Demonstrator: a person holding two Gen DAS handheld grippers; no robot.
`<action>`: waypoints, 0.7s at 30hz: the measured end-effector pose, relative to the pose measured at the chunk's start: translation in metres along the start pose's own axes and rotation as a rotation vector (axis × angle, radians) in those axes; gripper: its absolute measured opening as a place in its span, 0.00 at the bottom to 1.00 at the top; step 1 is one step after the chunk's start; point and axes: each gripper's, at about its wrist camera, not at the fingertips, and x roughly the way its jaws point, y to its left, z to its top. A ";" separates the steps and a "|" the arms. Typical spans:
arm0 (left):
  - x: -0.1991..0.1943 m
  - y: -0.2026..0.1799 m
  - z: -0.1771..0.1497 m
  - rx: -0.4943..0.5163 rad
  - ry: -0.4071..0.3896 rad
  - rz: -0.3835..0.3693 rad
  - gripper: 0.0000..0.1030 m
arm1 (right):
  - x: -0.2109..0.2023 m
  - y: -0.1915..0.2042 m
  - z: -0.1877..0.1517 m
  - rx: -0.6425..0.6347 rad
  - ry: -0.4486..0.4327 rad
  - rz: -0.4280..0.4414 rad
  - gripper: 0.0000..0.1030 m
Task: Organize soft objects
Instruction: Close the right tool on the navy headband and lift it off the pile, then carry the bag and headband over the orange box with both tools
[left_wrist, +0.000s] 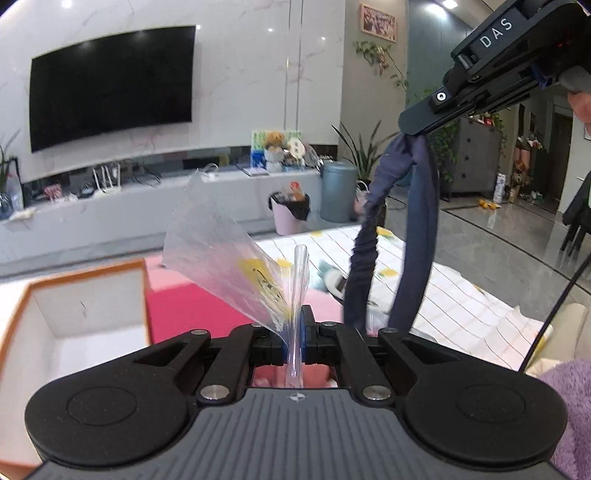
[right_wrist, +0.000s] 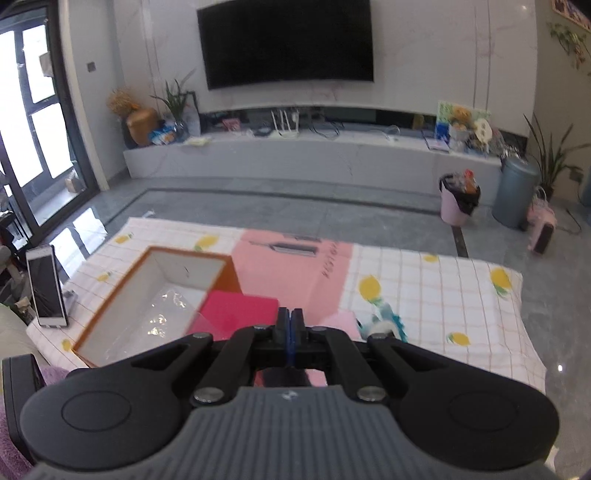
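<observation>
The left wrist camera sits low behind its own fingers, close above the checked cloth (left_wrist: 443, 295), facing the TV wall and catching the right gripper (left_wrist: 413, 129) at upper right. The right wrist camera looks from higher and farther back, tilted down toward the same wall. Both share the television (right_wrist: 288, 40), the white box (right_wrist: 147, 295) (orange-edged) and the pink bin (right_wrist: 456, 206).

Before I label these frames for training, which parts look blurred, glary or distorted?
Left wrist view: the orange-rimmed white box is motion-smeared, ceiling lights glare on the curved-looking black TV screen, and the clear plastic bag is hazy. Right wrist view: sharper, fisheye bends the TV; glare off the box's shiny liner.
</observation>
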 end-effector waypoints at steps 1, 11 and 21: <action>-0.002 0.003 0.005 0.003 -0.004 0.010 0.06 | -0.001 0.005 0.004 -0.001 -0.013 0.004 0.00; -0.037 0.054 0.036 0.003 -0.080 0.194 0.06 | -0.006 0.097 0.064 -0.115 -0.145 0.067 0.00; -0.066 0.110 0.031 -0.077 -0.014 0.308 0.06 | 0.023 0.195 0.089 -0.243 -0.164 0.187 0.00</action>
